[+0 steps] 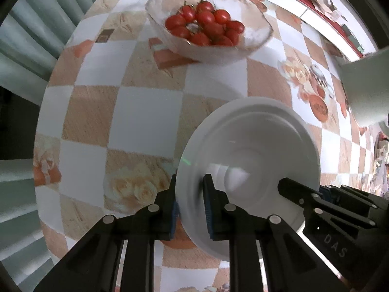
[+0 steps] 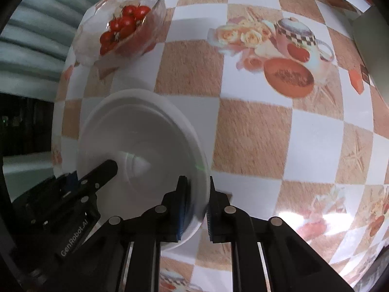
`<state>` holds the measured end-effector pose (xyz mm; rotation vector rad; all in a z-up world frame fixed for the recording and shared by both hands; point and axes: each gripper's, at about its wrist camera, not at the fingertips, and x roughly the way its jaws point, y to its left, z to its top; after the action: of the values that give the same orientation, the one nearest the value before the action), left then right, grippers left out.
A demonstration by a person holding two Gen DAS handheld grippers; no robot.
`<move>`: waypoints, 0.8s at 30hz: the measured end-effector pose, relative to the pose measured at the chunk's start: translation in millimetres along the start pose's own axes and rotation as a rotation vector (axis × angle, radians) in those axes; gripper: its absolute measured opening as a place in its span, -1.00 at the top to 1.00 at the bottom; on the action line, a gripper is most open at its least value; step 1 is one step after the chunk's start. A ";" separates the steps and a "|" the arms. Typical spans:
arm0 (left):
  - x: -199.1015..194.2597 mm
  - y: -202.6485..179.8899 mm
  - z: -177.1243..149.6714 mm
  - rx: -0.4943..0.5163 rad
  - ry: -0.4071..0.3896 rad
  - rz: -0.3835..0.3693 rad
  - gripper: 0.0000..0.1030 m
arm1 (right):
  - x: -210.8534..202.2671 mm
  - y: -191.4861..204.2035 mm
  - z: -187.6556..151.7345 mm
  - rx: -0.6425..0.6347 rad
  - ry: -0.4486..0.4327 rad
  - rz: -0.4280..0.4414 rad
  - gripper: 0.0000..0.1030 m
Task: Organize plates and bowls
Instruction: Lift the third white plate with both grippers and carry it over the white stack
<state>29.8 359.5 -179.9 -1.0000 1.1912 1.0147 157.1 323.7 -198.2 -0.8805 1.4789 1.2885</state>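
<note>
The table is covered with a checked tablecloth (image 1: 145,121) of white and tan squares, printed with roses, a teapot and a small dish; behind it hangs a pale pleated curtain (image 1: 31,36). Two pieces of writing can be read: "DAS" on the body of the right gripper as seen from the left wrist camera, and "GenRobot.AI" on the body of the left gripper as seen from the right wrist camera.

A stack of white bowls (image 1: 250,160) stands on the cloth; the rims are blurred and I cannot count how many lie inside each other. The left gripper (image 1: 190,204) is clamped on the left rim of the stack, one finger inside and one outside. The right gripper (image 2: 197,202) is clamped on the opposite rim in the same way.

Farther back, well apart from the stack, a frosted glass bowl (image 1: 209,31) holds cherry tomatoes (image 1: 206,24). At the right edge of the left view a pale object (image 1: 364,87) is cut off and cannot be identified. A shelf (image 1: 323,7) beyond the table carries small things too blurred to name.
</note>
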 end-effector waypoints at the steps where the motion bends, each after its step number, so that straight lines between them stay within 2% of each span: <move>1: 0.0 -2.3 -4.0 0.008 0.004 -0.001 0.61 | 0.0 -1.0 -4.7 -0.005 0.004 -0.003 0.70; 4: -1.1 -14.3 -24.2 0.046 0.010 0.004 0.61 | -0.6 -6.4 -17.2 -0.008 0.019 -0.007 0.70; 14: 4.5 -45.1 -106.9 0.140 0.067 -0.015 0.60 | 5.1 -27.9 -95.4 0.017 0.088 -0.027 0.69; 24: 5.8 -58.5 -183.8 0.161 0.126 -0.033 0.60 | 11.8 -38.8 -161.5 0.066 0.117 -0.033 0.69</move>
<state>43.1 168.0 -200.2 -0.9637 1.3335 0.8251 158.4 159.0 -222.3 -0.9472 1.5824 1.1742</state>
